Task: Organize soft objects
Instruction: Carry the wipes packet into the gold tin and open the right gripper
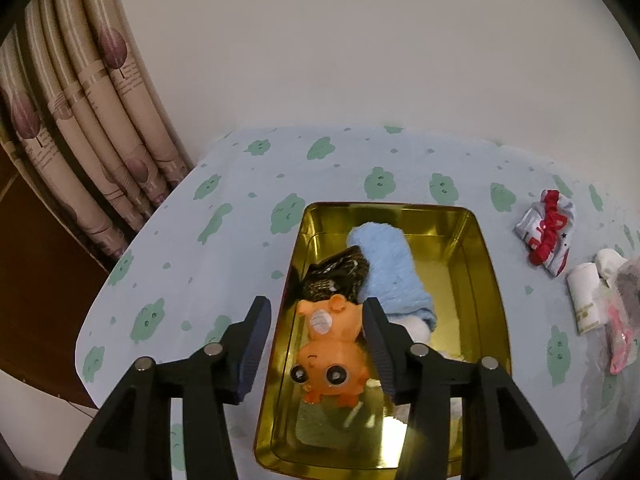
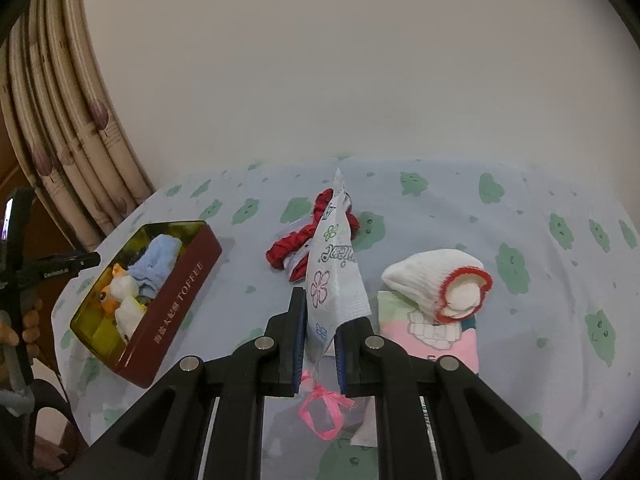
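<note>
Tin (image 2: 168,300) is the target, lying off to the left of the right gripper (image 2: 320,340), whose pads are clamped on a printed tissue packet (image 2: 336,276) that stands up between them, long axis pointing away. Over the tin, the left gripper (image 1: 316,340) hangs spread wide — the orange plush toy (image 1: 332,356) lies loose in the tin below, beside a blue cloth (image 1: 392,268). My judgement: the packet must travel leftward next.

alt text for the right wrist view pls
The right gripper is shut on a flower-printed tissue packet, held above the cloud-print tablecloth. A red tin of soft toys sits left, a white sock right.
</note>
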Demonstrator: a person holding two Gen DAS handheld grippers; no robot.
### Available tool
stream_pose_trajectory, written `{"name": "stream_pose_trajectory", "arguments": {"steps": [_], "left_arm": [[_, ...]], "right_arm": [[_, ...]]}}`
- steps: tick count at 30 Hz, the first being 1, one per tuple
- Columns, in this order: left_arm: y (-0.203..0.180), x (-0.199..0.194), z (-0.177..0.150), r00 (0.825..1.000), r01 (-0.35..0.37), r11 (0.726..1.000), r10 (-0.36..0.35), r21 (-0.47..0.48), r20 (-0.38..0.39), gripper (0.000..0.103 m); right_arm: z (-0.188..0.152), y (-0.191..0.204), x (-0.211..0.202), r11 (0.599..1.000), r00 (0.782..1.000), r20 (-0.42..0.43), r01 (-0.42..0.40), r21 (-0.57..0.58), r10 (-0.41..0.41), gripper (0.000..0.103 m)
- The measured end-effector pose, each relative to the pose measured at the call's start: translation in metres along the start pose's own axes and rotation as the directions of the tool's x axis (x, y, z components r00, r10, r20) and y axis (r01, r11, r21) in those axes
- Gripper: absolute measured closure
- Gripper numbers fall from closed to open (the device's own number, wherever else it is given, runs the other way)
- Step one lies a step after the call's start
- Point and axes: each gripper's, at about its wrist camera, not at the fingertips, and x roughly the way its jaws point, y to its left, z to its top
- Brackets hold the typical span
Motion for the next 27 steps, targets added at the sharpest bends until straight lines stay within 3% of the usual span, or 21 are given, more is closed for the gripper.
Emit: {"name": "stream_pose_trajectory", "arguments": {"steps": [17, 27], "left_arm": [[0.018, 0.005, -0.017, 1.0, 0.002, 0.999, 0.0, -0.047, 0.03, 0.054], [0.039, 0.002, -0.024, 0.999, -0.015, 0.996, 0.018, -0.086, 0.039, 0.054]], "right_arm": [[0.04, 0.039, -0.007, 0.996, 1.0, -0.001, -0.019, -0.085, 0.019, 0.091], [0.053, 0.11, 0.013, 0.974, 0.991, -0.024, -0.136, -0.179, 0.134, 0.091]]}}
